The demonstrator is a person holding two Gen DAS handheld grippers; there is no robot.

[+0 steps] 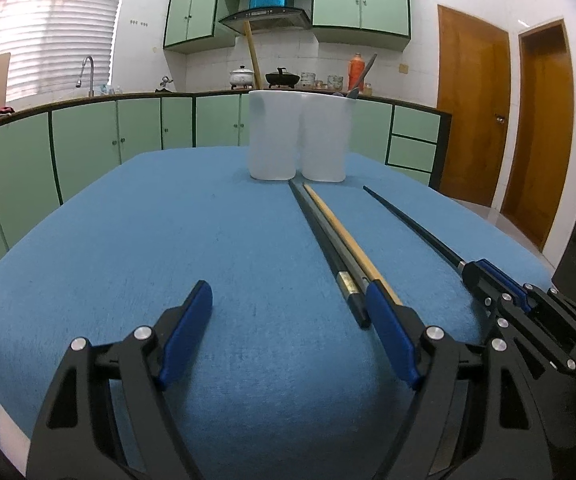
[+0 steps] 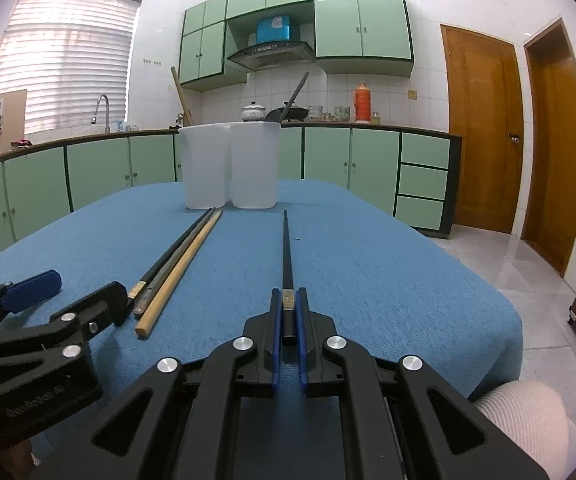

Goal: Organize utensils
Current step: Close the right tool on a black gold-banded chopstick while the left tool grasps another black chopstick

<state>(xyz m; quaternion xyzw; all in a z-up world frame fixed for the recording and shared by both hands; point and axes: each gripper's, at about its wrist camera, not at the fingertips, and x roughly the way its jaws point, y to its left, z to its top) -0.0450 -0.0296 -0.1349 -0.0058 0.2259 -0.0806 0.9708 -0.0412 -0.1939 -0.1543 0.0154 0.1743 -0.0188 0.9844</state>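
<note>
On the blue cloth-covered table (image 1: 128, 240) before two white plastic cups (image 1: 274, 136), the right gripper (image 2: 288, 312) pinches a black chopstick (image 2: 286, 248), while the left gripper (image 1: 288, 312) hangs open beside three loose chopsticks (image 1: 335, 240).

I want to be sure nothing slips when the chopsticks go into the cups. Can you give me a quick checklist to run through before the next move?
1. Right gripper shut on the black chopstick: ok.
2. Chopstick tip clear of the white cups: ok, it stops short of them.
3. Left gripper open: ok, nothing between its fingers.
4. Left gripper lined up on the three loose chopsticks: not ok, they lie beside its right finger, outside the gap.
5. Cups upright on the blue tablecloth: ok.
6. Room inside the cups: cannot tell, though a utensil already stands in each.
</note>
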